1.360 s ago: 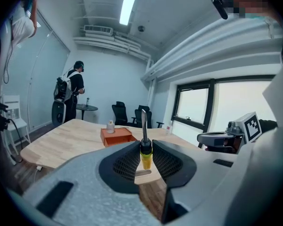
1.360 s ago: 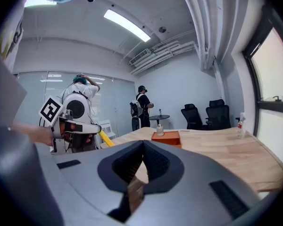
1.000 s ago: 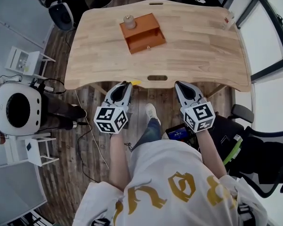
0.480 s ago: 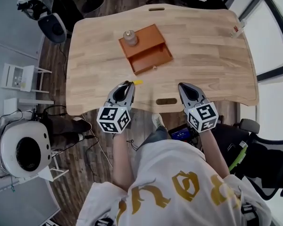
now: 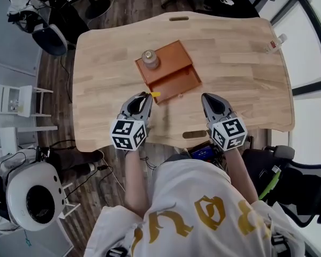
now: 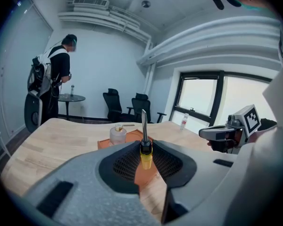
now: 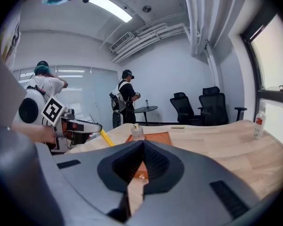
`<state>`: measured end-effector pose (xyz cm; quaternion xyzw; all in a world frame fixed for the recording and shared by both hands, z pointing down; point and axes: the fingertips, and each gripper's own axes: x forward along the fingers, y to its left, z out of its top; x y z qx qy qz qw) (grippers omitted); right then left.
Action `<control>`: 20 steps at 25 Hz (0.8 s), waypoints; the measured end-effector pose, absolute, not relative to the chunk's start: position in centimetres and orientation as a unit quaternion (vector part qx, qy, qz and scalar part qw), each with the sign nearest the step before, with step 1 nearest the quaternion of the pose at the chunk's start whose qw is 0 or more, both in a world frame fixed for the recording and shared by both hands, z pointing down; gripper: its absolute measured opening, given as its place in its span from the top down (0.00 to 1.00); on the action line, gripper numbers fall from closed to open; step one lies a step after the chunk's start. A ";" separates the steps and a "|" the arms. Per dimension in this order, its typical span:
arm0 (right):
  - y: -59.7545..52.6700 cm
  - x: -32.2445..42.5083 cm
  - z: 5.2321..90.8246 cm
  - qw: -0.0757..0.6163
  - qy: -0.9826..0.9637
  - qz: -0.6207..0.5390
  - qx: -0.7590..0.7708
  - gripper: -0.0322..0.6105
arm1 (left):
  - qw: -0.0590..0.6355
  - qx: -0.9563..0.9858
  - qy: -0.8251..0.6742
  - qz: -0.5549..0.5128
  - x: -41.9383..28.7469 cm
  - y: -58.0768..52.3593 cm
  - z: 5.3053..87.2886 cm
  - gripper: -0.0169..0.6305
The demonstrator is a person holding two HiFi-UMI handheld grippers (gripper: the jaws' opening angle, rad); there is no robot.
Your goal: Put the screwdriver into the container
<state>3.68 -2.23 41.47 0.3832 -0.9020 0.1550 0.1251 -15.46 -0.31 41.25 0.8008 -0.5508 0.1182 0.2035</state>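
The container [image 5: 171, 73] is an orange wooden drawer box near the table's middle, its drawer pulled out toward me. A small clear bottle [image 5: 150, 59] stands on its top. My left gripper [image 5: 145, 96] is shut on the yellow-handled screwdriver [image 5: 155, 94], just in front of the drawer's left corner. In the left gripper view the screwdriver [image 6: 145, 155] stands between the jaws with its metal shaft pointing up, and the container [image 6: 132, 145] lies beyond it. My right gripper [image 5: 205, 97] is shut and empty, hovering to the right of the drawer over the table [image 5: 241, 84].
A small white bottle [image 5: 275, 43] stands at the table's far right edge. A handle slot [image 5: 193, 134] is cut near the front edge. A black chair [image 5: 297, 183] is at my right, and a white round device [image 5: 35, 202] sits on the floor at left. People [image 7: 127, 95] stand far behind.
Both grippers have moved forward from off the table's front edge to over the table, close to the drawer box. The screwdriver stays in the left gripper.
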 end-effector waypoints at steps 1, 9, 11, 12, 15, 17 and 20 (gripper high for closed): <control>-2.4 3.6 41.5 0.125 -0.901 0.155 0.386 0.94 | 0.206 0.804 -0.546 0.119 -15.4 -0.7 41.5 0.85; -3.1 3.5 41.4 0.122 -0.894 0.155 0.401 0.94 | 0.217 0.811 -0.531 0.117 -15.0 -2.5 41.7 0.85; -3.2 3.3 41.1 0.119 -0.896 0.151 0.400 0.94 | 0.223 0.810 -0.531 0.110 -15.1 -2.6 41.6 0.85; -3.2 3.1 41.0 0.115 -0.897 0.151 0.399 0.94 | 0.225 0.810 -0.531 0.107 -15.2 -2.5 41.6 0.85; -3.5 2.8 41.0 0.102 -0.900 0.157 0.394 0.94 | 0.223 0.808 -0.534 0.108 -15.2 -2.5 41.4 0.85; -3.7 2.5 41.2 0.102 -0.901 0.159 0.391 0.94 | 0.221 0.806 -0.538 0.108 -15.2 -2.4 41.3 0.85; -4.2 1.5 41.3 0.103 -0.906 0.154 0.381 0.94 | 0.217 0.805 -0.542 0.109 -15.3 -2.5 40.8 0.85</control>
